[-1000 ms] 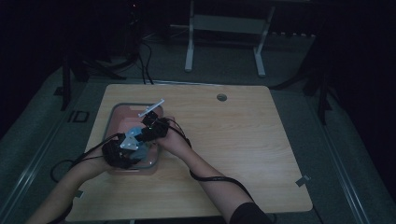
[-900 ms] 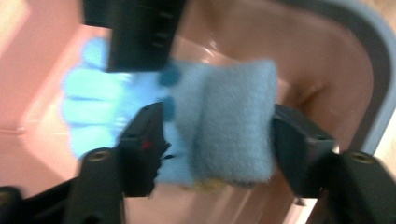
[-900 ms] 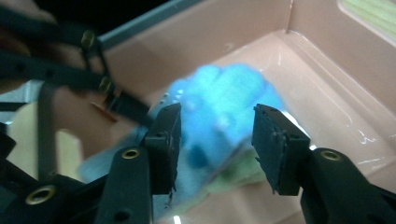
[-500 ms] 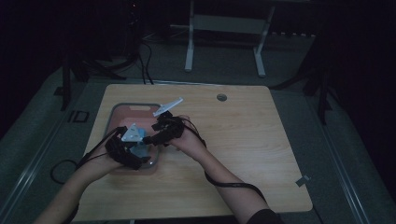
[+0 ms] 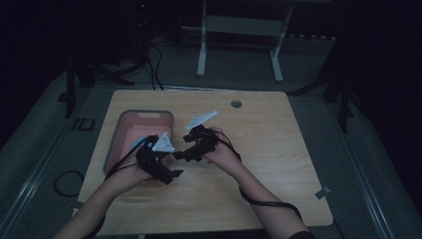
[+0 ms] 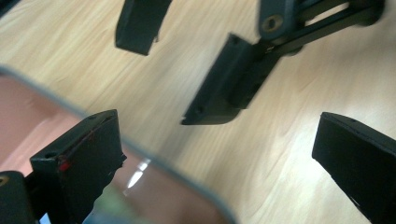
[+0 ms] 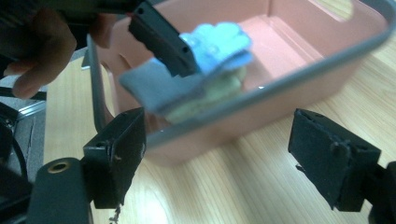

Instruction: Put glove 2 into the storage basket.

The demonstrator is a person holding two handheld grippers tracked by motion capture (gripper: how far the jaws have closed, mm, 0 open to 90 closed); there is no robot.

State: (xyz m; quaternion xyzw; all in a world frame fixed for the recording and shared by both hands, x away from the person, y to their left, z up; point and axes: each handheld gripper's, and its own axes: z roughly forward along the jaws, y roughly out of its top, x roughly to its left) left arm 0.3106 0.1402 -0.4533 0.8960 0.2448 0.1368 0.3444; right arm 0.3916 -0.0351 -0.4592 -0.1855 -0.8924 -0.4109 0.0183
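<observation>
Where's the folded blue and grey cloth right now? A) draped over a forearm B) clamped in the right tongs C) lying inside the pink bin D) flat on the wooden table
C: the right gripper view shows the cloth lying inside the pink bin, below its grey rim, while the right tongs stand open over the table with nothing between the jaws.

From the high view you look forward and down on the whole light wooden table (image 5: 278,164) from afar. Your left gripper view sits close above the tabletop, facing the other gripper. Your right gripper view looks closely into the pink grey-rimmed plastic tub (image 7: 299,88), shared with the high view (image 5: 130,130).
</observation>
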